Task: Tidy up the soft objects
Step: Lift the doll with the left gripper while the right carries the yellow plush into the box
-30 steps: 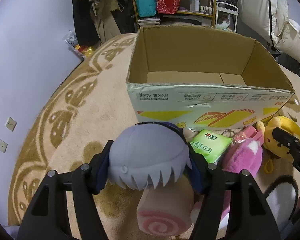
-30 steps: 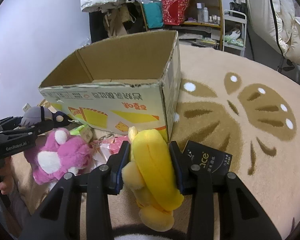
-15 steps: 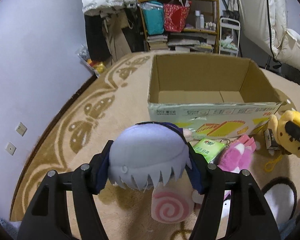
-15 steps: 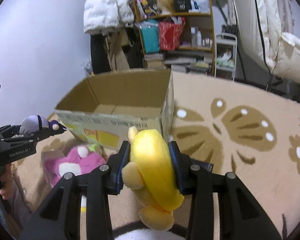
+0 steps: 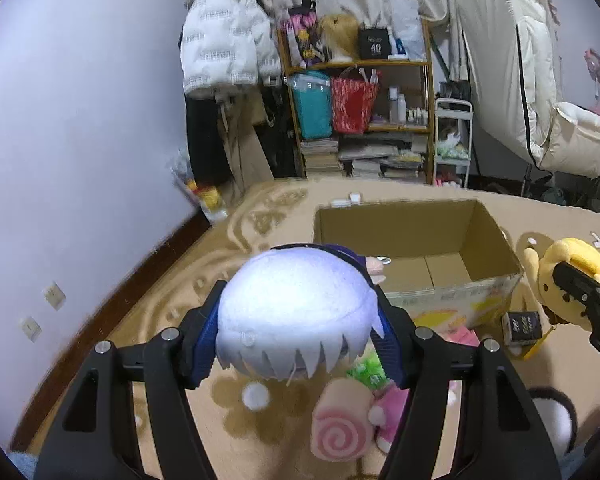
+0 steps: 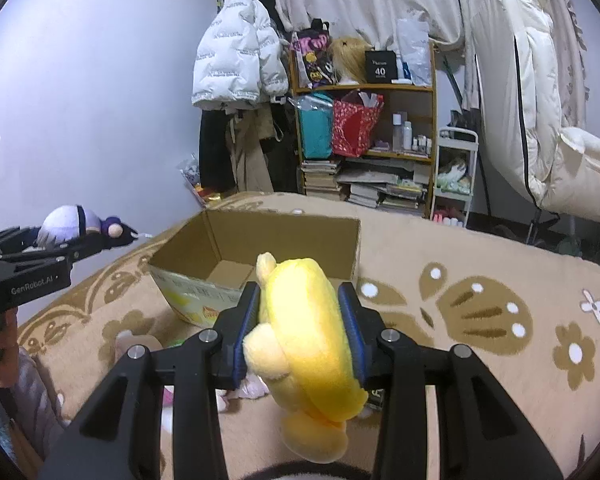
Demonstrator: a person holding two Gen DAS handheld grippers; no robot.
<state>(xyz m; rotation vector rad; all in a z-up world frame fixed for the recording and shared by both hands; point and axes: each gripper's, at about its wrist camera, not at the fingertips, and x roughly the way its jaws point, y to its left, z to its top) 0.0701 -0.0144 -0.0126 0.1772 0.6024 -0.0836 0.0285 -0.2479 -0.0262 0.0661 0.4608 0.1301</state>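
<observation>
My left gripper (image 5: 296, 332) is shut on a lavender-haired plush doll (image 5: 296, 320), held in the air short of the open cardboard box (image 5: 496, 240). The same doll (image 6: 66, 226) shows at the left of the right wrist view. My right gripper (image 6: 298, 328) is shut on a yellow plush toy (image 6: 300, 320), also lifted, with the box (image 6: 352, 248) just beyond it. The yellow plush (image 5: 568, 276) and the right gripper's finger (image 5: 580, 292) appear at the right edge of the left wrist view. The box is empty inside.
On the patterned beige rug (image 6: 480, 312) below lie a pink swirl-roll plush (image 5: 340, 428), a pink plush (image 5: 392, 412), a green packet (image 5: 366, 372) and a small black box (image 5: 522, 326). A shelf (image 5: 360, 120), hanging coats and a white cart (image 5: 454, 140) stand behind.
Both grippers have risen with their plush toys, and the views now look down into the box from higher up. The floor items sit lower in frame.
</observation>
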